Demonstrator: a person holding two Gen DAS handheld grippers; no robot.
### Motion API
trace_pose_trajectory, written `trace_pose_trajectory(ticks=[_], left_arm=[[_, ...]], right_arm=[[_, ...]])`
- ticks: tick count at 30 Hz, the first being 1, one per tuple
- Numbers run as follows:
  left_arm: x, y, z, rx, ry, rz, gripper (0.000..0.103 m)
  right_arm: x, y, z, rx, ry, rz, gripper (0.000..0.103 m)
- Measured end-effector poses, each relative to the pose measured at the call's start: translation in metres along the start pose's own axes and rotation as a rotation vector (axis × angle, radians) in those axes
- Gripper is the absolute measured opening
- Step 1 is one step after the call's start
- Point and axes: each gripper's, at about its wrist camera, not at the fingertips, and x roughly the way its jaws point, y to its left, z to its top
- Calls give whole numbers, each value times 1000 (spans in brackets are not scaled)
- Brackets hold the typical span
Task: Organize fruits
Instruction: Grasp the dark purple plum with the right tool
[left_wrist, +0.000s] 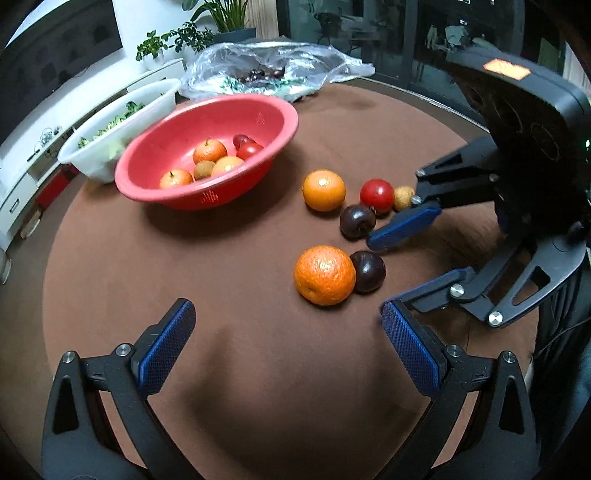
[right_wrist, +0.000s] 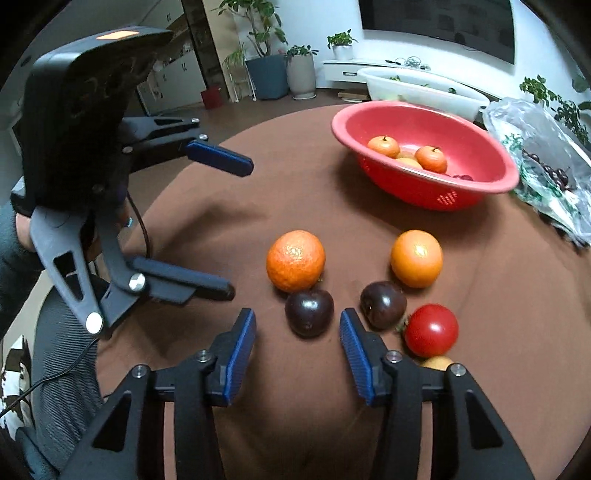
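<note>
Six loose fruits lie together toward the middle of the round brown table (left_wrist: 229, 369), which carries everything here: a rough-skinned orange (right_wrist: 295, 260) with a dark plum (right_wrist: 309, 312) touching its side, a smoother orange (right_wrist: 416, 258) apart from that pair, a second dark plum (right_wrist: 383, 304) just beside the smooth orange, a red tomato (right_wrist: 431, 329) next to that plum, and a small tan fruit (left_wrist: 403, 198) touching the tomato, mostly hidden behind a finger in the right wrist view. The right gripper (right_wrist: 297, 328) hangs low over the cloth with its jaws spread and holding nothing; the first plum sits just ahead of the gap between its blue pads (right_wrist: 352, 350), and the second plum lies just outside the right-hand pad. The left gripper (left_wrist: 288, 328) also stands with its jaws wide apart and empty, nearer the table's edge than the fruit, with the rough orange and its plum just beyond its right-hand finger. Toward the far side of the table sits a red bowl (left_wrist: 177, 201) that holds small oranges, a kiwi-like brown fruit and two small red fruits. Behind it at the far edge are a white tub (left_wrist: 92, 162) with greens and a crumpled clear plastic bag (left_wrist: 266, 62) with dark fruit inside
</note>
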Motion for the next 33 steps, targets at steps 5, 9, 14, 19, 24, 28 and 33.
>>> trace_pose_trajectory(ticks=[5,9,14,19,24,28,33], left_arm=[[6,-1,1,5,-1,-2,102],[5,0,4,-2,-11,-5,102],[8,-5,6,8,-7,-8,102],[12,-8,10,9,-6,-11,102],[14,-8,12,-10,-11,-16,102],[20,-12,15,-26,-5,-17,102],[31,-18,19,-54,18,-2,102]], right_arm=[[8,-3,2,-13,14,-17,47],[9,-3,4,-30,17,-30,41],[6,-3,0,-21,15,-21,33],[3,-3,-2,-14,9,-18,32],[-12,-8,-11,13,-14,-16,32],[-31,-17,-24,60,-36,-17,32],[-53,-28,-40,133,-69,-19,32]])
